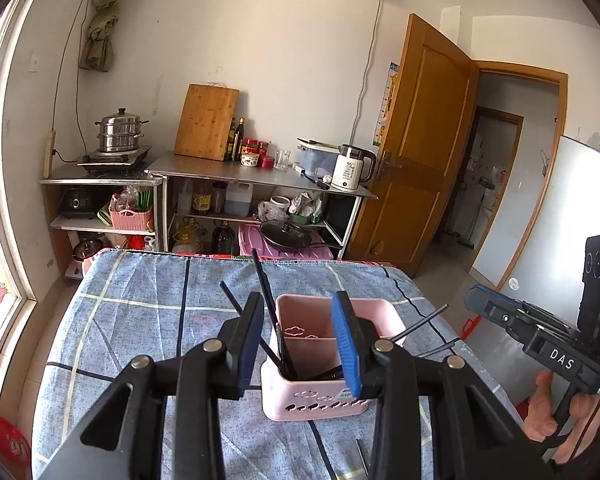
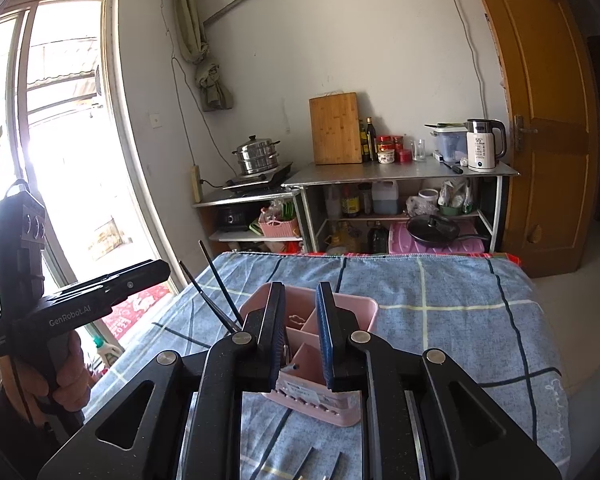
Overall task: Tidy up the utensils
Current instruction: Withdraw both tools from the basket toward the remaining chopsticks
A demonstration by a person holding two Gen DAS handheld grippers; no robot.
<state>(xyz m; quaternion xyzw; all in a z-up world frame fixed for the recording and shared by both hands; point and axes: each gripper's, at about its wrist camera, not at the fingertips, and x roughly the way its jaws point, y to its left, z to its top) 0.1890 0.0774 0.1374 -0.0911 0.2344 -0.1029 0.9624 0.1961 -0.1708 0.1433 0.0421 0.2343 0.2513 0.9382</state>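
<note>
**Two grippers empty over a part-filled caddy**

Two hand-held grippers face the same thing from the near edge of the table. The left gripper [image 1: 302, 340], black with blue pads, has its jaws parted; nothing sits between the pads, and the holder shows through the gap. The right gripper [image 2: 300, 336], same build, stands narrower but also apart, nothing pinched. No earlier view given, so only the present stance noted.

Nearest, on the blue-grey checked tablecloth [image 1: 140, 320], a few loose utensils remain: thin dark and metallic handles [image 2: 304, 464] lie flat at the bottom of the right wrist view, and one slim grey piece [image 1: 362, 456] shows at the bottom of the left. What kind they are I cannot tell.

Just past the fingertips stands the pink plastic utensil caddy with divided compartments and cloud cut-outs [image 1: 312, 396], upright on the cloth. Several long black chopsticks [image 1: 262, 280] lean out of its left compartment; more thin black sticks [image 1: 420, 322] jut past its right side. A small metal-ended item [image 2: 288, 368] rests inside.

Beyond the table: steel shelving [image 1: 260, 172] with a bamboo cutting board [image 1: 208, 120], steamer pot [image 1: 120, 130], white kettle [image 1: 350, 168].

Judgement: sorting looks well along but unfinished. Sticks are in; the loose pieces on the cloth appear still to go.
</note>
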